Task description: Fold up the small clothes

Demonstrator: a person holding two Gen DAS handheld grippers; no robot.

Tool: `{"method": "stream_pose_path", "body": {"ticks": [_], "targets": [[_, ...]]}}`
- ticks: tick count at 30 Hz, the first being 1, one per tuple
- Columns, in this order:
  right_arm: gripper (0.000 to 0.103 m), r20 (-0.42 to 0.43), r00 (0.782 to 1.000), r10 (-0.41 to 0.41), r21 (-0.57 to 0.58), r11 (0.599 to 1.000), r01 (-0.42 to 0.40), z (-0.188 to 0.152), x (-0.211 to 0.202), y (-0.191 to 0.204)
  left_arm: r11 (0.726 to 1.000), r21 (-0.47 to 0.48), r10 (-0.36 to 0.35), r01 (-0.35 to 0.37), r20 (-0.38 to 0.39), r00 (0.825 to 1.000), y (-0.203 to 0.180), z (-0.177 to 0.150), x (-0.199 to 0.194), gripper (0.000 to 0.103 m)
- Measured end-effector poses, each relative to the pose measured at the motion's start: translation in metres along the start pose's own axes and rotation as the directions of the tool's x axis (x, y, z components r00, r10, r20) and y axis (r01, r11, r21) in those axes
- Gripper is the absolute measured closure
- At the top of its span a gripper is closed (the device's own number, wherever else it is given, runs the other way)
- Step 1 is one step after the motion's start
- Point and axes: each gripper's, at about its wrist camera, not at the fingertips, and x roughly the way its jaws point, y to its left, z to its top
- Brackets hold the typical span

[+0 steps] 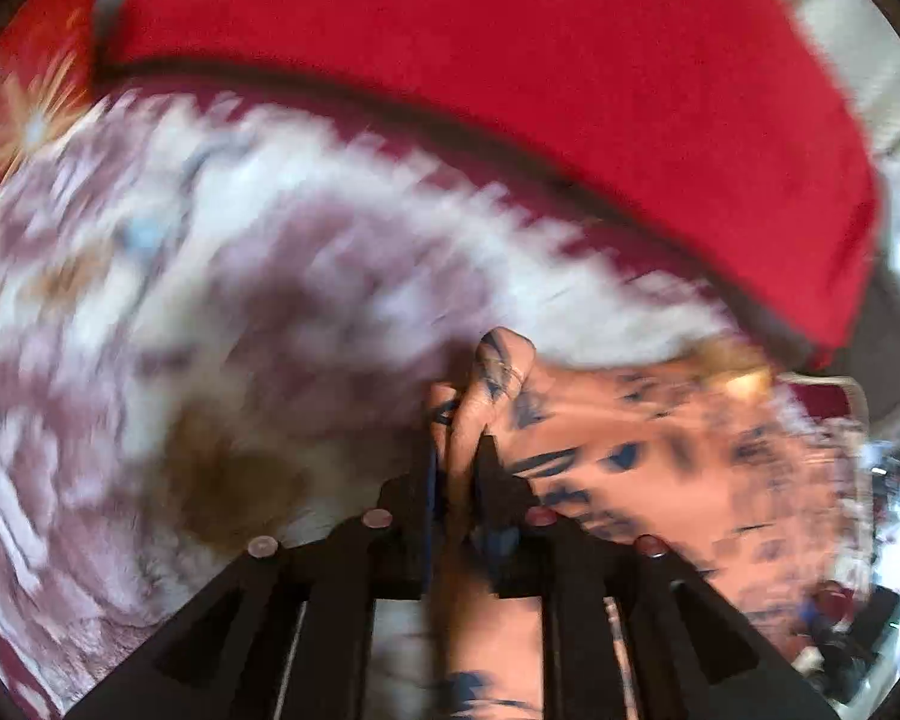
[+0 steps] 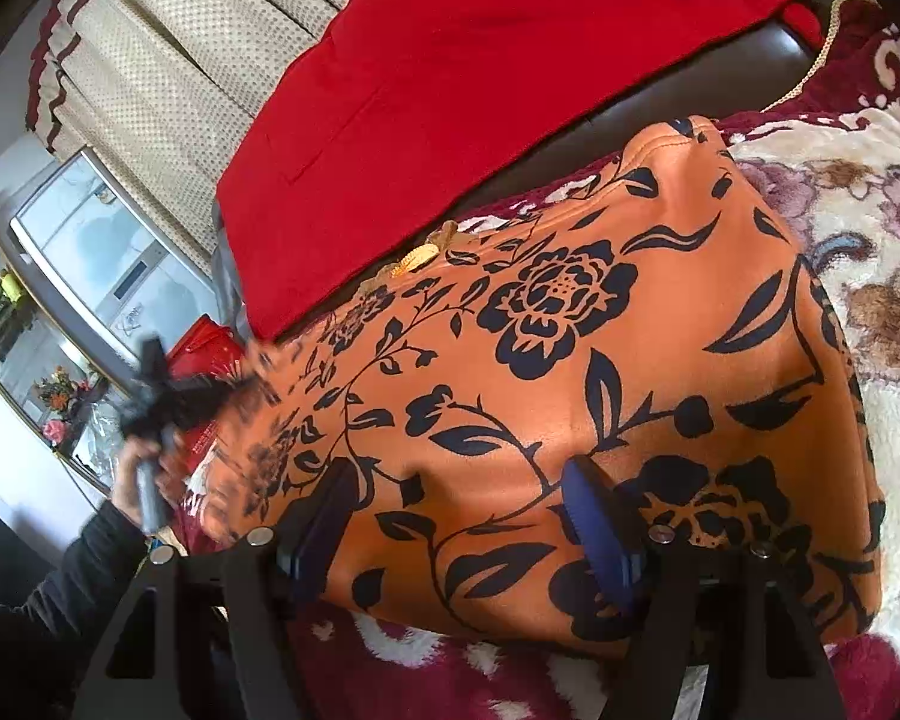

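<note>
Nearest us, our left gripper [image 1: 463, 450] pinches a bunched edge of the orange floral garment [image 2: 570, 360], while our right gripper [image 2: 456, 516] hovers spread over its near hem. The garment lies flat on the plush floral blanket [image 2: 858, 228], the red cloth [image 2: 480, 72] beyond it. We should carry the pinched edge across evenly, keeping hems aligned.

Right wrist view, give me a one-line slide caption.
Open right gripper rests over the orange floral garment spread on a plush blanket.

Orange garment [image 2: 600, 372] with black floral print, spread flat on fleecy blanket, one edge bunched.
</note>
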Motion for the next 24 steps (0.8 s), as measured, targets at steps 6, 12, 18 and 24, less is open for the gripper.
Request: {"method": "stream_pose_path", "body": {"ticks": [6, 12, 18, 24], "targets": [[0.029, 0.005, 1.000, 0.018, 0.022, 1.000, -0.018, 0.002, -0.003, -0.006, 0.994, -0.032, 0.110, -0.107, 0.170, 0.979, -0.019, -0.005, -0.052, 0.047], [0.029, 0.046, 0.997, 0.059, 0.103, 0.993, -0.064, 0.005, -0.022, -0.016, 1.000, 0.002, 0.003, -0.003, 0.259, 0.966, -0.048, -0.044, -0.109, 0.032], [0.027, 0.182, 0.980, 0.076, 0.300, 0.945, -0.129, -0.016, -0.080, -0.038, 0.995, 0.009, -0.096, 0.097, 0.223, 0.970, -0.098, -0.110, -0.108, 0.025], [0.026, 0.185, 0.981, 0.054, 0.482, 0.865, -0.138, -0.036, -0.093, -0.062, 0.997, 0.050, -0.071, 0.065, 0.120, 0.990, -0.150, -0.137, -0.075, 0.025]]}}
